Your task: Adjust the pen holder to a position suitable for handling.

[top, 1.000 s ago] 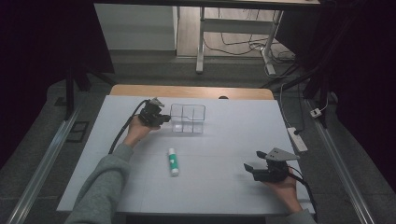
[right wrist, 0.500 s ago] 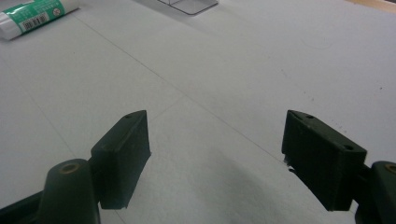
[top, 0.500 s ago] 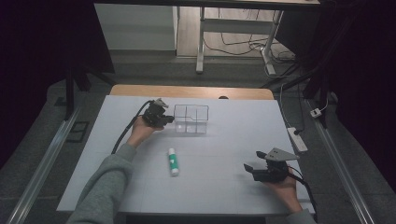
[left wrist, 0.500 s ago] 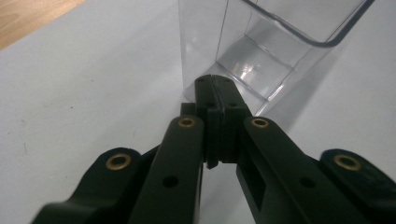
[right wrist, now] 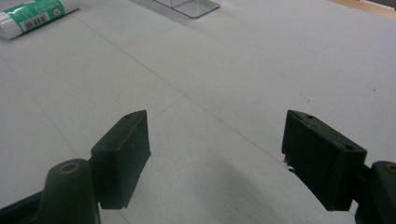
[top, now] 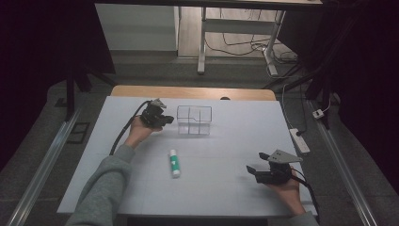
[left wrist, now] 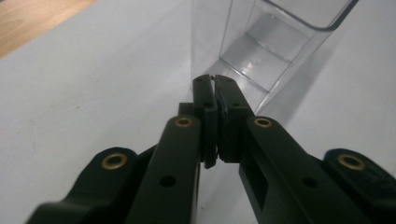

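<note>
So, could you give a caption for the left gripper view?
Left gripper, jaws closed, at the edge of a clear plastic organizer.

Overhead view; two close tabletop (top: 226,155) views

Item: 2 hand-held two-jaw grippers, black, with operator's sleeves.

Left gripper (top: 165,119): matte black linkage arms, brass-ringed pivot holes, small plain screw holes, black cable trailing from it. Right gripper (top: 252,170): 2 blocky black jaw pads, brass-ringed pivot, grey three-cornered top plate, black cable. Left sleeve (top: 101,190): grey knit, ribbed cuff; right sleeve grey.
</note>
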Demonstrator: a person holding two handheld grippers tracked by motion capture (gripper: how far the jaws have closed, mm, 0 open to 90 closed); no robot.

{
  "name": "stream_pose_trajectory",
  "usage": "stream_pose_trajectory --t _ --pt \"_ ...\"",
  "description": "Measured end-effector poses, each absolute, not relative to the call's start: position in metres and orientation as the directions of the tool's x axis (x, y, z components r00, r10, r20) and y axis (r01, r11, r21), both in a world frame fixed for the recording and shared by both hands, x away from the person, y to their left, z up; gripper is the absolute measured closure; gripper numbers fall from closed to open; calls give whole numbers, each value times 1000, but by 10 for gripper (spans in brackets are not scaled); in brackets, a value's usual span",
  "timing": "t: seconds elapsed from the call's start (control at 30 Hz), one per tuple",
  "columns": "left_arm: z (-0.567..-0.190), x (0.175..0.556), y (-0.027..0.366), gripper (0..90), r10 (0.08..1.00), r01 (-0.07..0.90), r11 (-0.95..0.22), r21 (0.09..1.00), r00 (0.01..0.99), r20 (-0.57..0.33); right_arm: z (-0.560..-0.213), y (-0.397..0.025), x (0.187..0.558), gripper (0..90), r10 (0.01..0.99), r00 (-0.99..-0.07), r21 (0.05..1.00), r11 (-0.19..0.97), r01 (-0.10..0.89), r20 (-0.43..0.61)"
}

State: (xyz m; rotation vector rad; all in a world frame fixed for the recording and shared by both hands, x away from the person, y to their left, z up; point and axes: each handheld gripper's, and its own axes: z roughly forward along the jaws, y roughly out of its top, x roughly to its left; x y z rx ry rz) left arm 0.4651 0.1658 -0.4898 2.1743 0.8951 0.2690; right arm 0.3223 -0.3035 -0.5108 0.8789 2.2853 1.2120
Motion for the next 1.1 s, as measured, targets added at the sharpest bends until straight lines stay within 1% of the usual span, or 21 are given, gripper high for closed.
stream_pose_trajectory --t 0.03,0.07,0.2,0.27,0.3,0.33,0.43,0.53,0.6,0.7,0.9,1.1 --pt "-487 462 167 715 673 511 -463 724 735 -88 -511 -304 322 231 692 -719 839 426 339 -61" --pt "-485 460 168 715 669 503 -463 730 738 -85 -511 -304 322 231 692 -719 839 426 339 -61" --pt "-478 441 172 600 646 469 -493 733 761 -53 -510 -304 321 231 690 -721 837 431 336 -66" --pt "-478 433 175 551 650 478 -501 722 758 -51 -510 -304 321 232 688 -723 839 430 334 -64" --pt "-479 430 176 505 657 488 -500 716 752 -54 -510 -304 321 231 687 -724 840 427 333 -63" --pt "-479 428 178 505 660 494 -500 711 749 -57 -510 -304 321 231 687 -724 840 427 333 -63" --pt "-482 417 184 456 680 518 -494 698 731 -61 -509 -304 321 231 688 -723 840 430 331 -67" --pt "-484 403 192 427 702 527 -484 699 711 -50 -508 -304 319 233 689 -722 851 415 323 -62" --pt "-484 391 197 427 716 529 -455 716 696 -60 -507 -305 318 236 688 -723 851 417 318 -67" --pt "-484 371 202 419 725 510 -459 728 688 -25 -506 -304 317 240 683 -727 855 416 309 -70" --pt "-486 335 209 412 748 495 -423 759 663 -15 -504 -302 314 246 669 -739 863 414 290 -73" --pt "-500 304 213 400 765 498 -420 759 644 2 -503 -300 314 248 660 -748 861 419 289 -70"
